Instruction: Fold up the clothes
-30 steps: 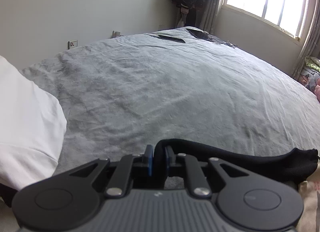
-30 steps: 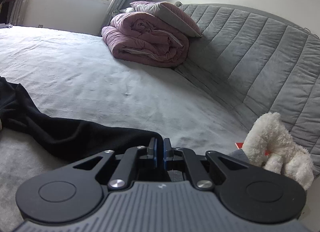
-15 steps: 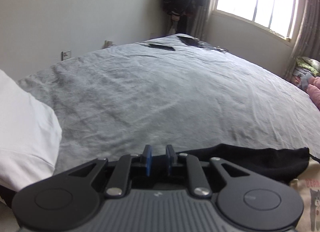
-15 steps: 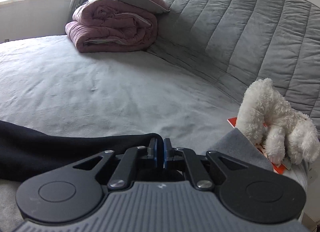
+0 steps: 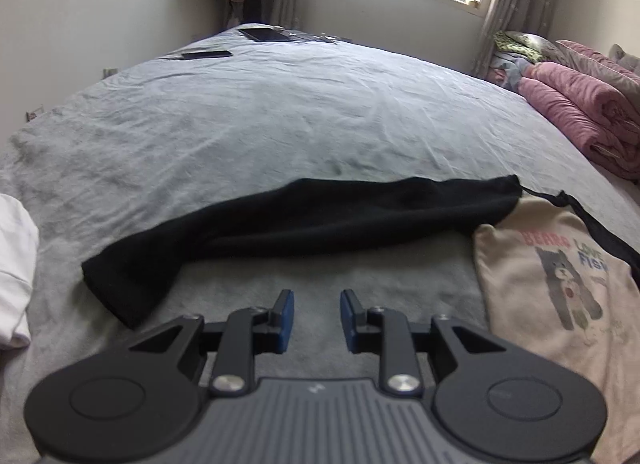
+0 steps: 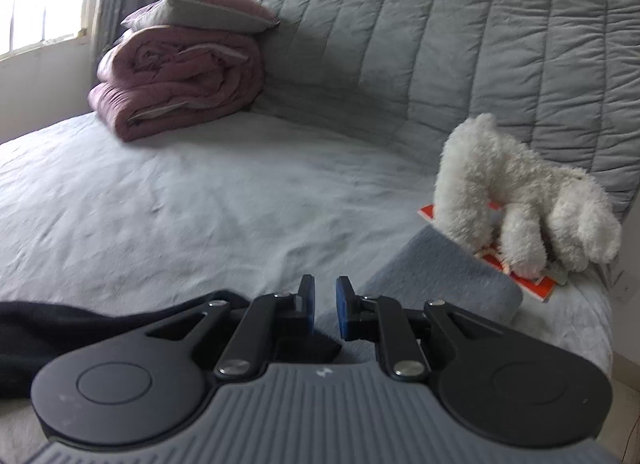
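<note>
Black garment [image 5: 304,216] lies as a long band across the bed [image 5: 280,124], ahead of my jaws.
Left gripper [image 5: 316,320] and right gripper [image 6: 322,306] both stand apart, holding nothing, perhaps so it can settle.

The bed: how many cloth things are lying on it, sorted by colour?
Black: 1, the black garment
Cream: 1, the printed shirt
White: 1, the white garment
Pink: 1, the folded quilt
Total: 4

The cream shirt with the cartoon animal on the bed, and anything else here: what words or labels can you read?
"BEARS LOVE FISH": printed on the cream shirt, above its cartoon bear.
Small pale mark on each gripper body: a logo, not readable text.
Orange booklet under the white plush toy: any print is too blurred to read.
</note>
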`<state>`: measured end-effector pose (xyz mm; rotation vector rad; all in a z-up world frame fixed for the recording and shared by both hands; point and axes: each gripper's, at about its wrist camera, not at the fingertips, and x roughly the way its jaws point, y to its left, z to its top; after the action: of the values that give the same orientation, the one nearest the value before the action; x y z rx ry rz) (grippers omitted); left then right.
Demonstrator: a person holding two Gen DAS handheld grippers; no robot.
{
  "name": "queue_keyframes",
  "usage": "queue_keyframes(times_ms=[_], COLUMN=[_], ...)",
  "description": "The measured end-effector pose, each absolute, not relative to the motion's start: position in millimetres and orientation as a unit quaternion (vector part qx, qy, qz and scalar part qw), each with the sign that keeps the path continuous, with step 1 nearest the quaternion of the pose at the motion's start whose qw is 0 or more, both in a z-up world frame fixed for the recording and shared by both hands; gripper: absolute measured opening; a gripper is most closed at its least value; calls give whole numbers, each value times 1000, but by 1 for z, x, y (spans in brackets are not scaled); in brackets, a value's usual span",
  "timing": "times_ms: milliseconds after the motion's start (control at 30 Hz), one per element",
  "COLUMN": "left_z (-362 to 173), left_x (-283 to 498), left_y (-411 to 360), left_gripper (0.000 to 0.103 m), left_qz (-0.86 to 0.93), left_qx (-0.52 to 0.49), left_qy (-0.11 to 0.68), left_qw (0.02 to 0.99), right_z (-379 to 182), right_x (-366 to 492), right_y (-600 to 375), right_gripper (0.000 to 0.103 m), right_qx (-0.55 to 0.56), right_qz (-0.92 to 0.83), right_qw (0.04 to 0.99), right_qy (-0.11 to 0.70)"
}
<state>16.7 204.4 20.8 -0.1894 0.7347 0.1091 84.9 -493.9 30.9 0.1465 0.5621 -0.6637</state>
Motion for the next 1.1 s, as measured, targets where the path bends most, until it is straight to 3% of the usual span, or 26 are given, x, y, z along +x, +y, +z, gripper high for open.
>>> queue_keyframes(times_ms=[167,633,700,767,867,1100], left_z=[16,-12,-13,-15,-18,-22], left_x=[4,-85,-99,-104,-104,-96], left_y=[172,109,102,97,90,79], left_gripper=[25,25,26,32,38,37], left_qz=[5,-56,-66,-71,-71,-63], left_qx=[-116,-122,-111,-101,-87,-62], left_qy=[379,415,414,412,406,383], left_qw=[918,900,901,903,907,919], right_z=[29,14,12,4,-5,-9], right_x=[68,-41,-60,-73,-86,-77], right_y=[-451,-330,-317,-310,-304,-311], right_gripper=[16,16,20,30,31,31], right_qx=[78,-58,-77,-80,-103,-38], right_qz=[-190,103,150,176,183,165], right_qw=[929,926,919,908,901,907], right_qy=[307,358,357,371,379,386])
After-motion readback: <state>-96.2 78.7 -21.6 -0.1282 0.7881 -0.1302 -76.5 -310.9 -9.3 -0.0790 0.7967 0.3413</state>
